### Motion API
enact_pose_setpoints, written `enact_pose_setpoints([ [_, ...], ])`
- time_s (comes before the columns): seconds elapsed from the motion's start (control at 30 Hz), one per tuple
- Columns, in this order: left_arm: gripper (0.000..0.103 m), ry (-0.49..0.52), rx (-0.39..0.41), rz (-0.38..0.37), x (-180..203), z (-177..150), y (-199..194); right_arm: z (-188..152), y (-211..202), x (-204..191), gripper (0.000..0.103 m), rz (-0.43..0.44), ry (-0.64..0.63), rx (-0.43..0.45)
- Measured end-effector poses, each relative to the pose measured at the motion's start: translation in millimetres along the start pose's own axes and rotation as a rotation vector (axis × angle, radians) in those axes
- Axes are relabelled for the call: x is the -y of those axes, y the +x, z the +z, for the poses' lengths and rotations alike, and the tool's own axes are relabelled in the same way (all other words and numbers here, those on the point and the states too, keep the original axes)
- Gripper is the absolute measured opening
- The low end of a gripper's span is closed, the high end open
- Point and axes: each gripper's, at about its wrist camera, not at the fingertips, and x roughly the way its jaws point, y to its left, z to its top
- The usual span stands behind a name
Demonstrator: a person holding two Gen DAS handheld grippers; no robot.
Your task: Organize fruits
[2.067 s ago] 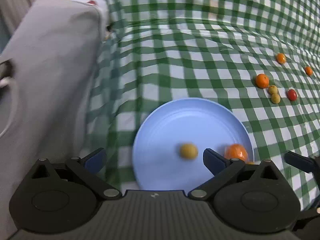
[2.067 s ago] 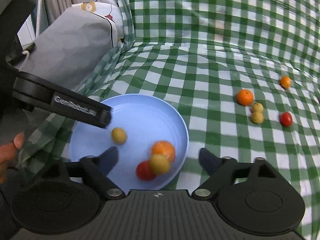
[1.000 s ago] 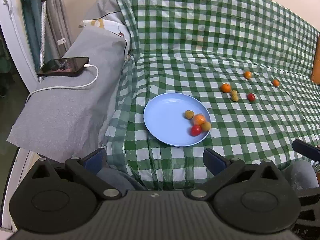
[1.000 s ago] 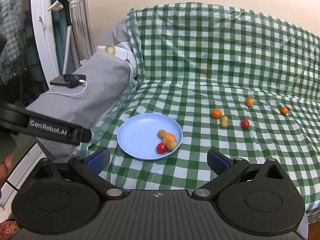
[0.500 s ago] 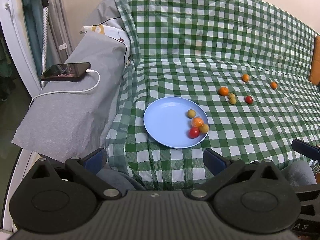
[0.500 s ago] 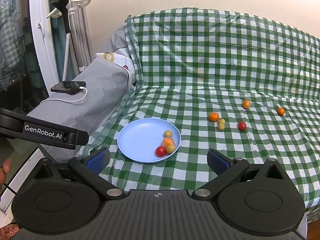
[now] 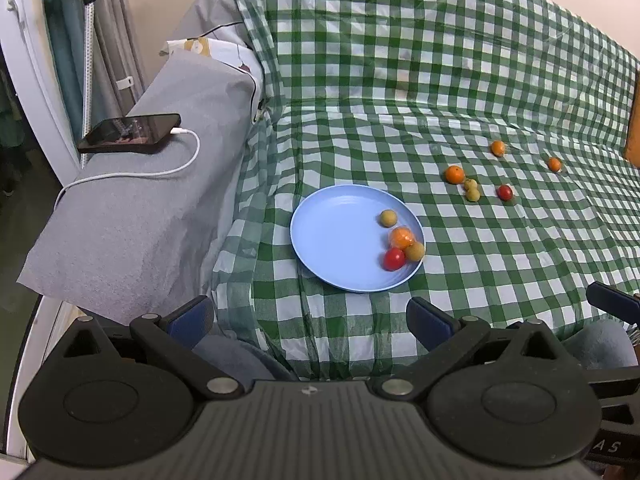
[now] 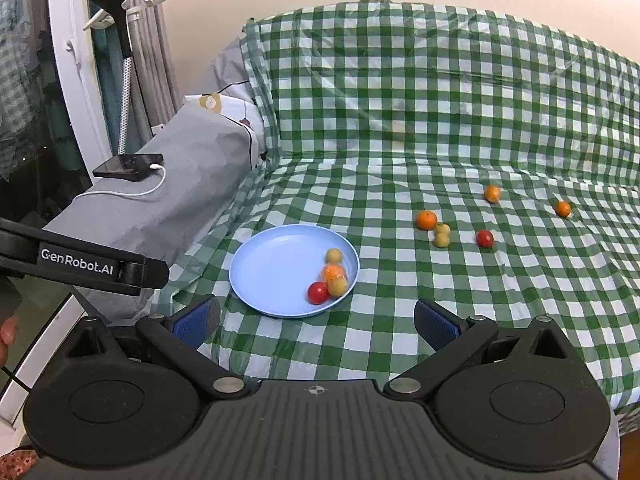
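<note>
Both claws, left claw (image 7: 310,320) and right claw (image 8: 316,322), gape wide (holding nothing).

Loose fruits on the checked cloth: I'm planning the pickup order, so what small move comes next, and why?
Probably move the open right gripper toward the large orange: it lies nearest the blue plate, and both grippers are empty.

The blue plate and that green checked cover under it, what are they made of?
The blue plate looks like plastic or melamine with a smooth satin finish: even pale colour and soft highlights, though glazed ceramic can't be ruled out. The green checked cover looks like thin plastic sheeting: it is glossy, partly see-through where it hangs over the edge, and creased in sharp folds.
</note>
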Motion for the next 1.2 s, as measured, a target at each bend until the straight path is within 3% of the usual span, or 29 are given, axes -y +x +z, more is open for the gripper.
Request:
enact_pose_setpoints([
  [0.27, 0.102, -0.018, -0.039, 0.010, -3, 9, 17, -1, 17, 19, 0.102, -0.023, 0.046, -0.035],
  [0.5, 0.102, -0.026, -0.085, 0.028, 0, 27, 44, 4, 55, 64, 0.102, -0.100, 0.123, -0.052],
  [0.8, 0.102, -0.058, -0.155, 0.017, 13, 61, 90, 23, 171, 140, 0.102, -0.200, 0.251, -0.069],
  [1.13, 0.102, -0.048, -0.199, 0.041, 32, 92, 144, 33, 313, 186, 0.102, -0.238, 0.252, -0.108],
  [1.2, 0.102, -0.042, -0.206, 0.044, 38, 96, 154, 34, 330, 191, 0.097, -0.254, 0.243, -0.117],
])
